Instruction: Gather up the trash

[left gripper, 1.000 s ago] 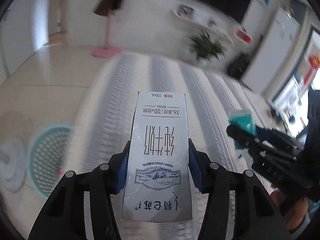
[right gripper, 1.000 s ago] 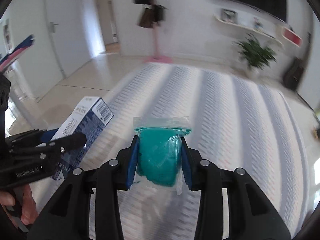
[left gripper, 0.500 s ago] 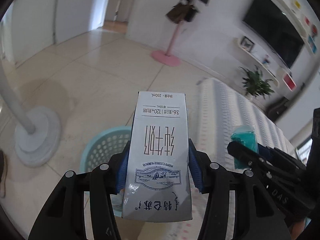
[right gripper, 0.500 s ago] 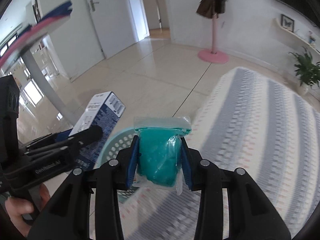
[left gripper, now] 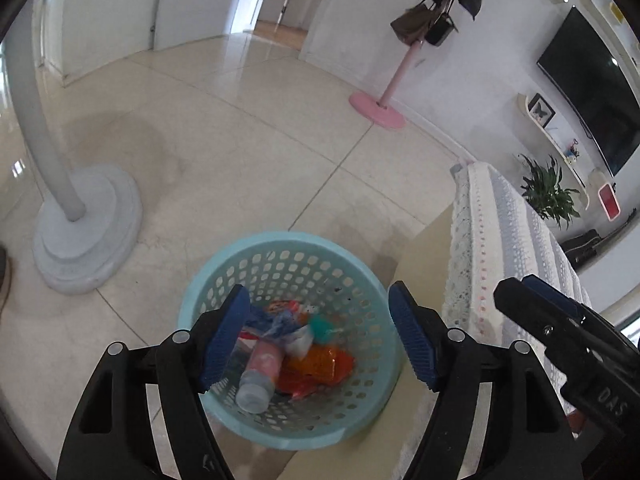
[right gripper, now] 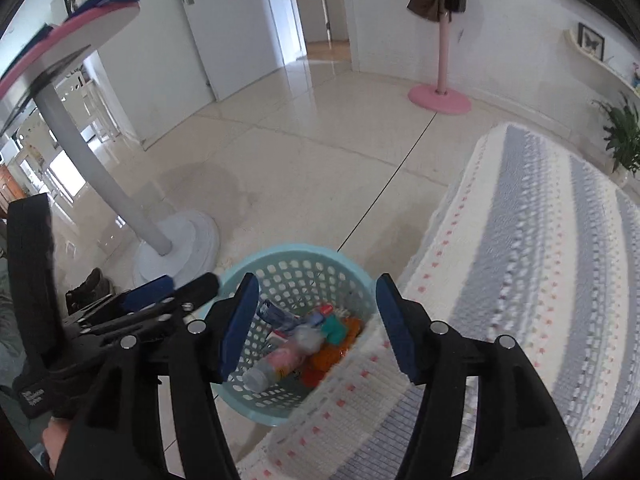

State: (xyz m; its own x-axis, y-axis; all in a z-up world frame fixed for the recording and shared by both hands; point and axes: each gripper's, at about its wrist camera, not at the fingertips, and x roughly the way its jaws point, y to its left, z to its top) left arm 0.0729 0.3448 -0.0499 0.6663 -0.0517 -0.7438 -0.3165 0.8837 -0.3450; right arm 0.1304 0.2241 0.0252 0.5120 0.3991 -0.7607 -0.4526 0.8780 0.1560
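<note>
A light blue plastic basket (left gripper: 280, 246) stands on the tiled floor beside the table; it also shows in the right wrist view (right gripper: 304, 254). It holds trash: a bottle (left gripper: 258, 376), an orange wrapper (left gripper: 328, 364), a teal bag (left gripper: 322, 326) and a blue-and-white carton (left gripper: 276, 322), blurred. My left gripper (left gripper: 318, 338) is open and empty above the basket. My right gripper (right gripper: 316, 324) is open and empty above the basket's table-side rim. The left gripper shows at left in the right wrist view (right gripper: 152, 300).
A table with a striped blue-and-white crocheted cloth (right gripper: 540, 260) lies to the right of the basket. A white stand with a round base (left gripper: 86, 232) is on the floor to the left. A pink coat stand (left gripper: 378, 110) is at the far wall.
Both grippers have opened over the basket. The milk carton has left my left gripper and the teal bag my right one; both now lie in the basket.
</note>
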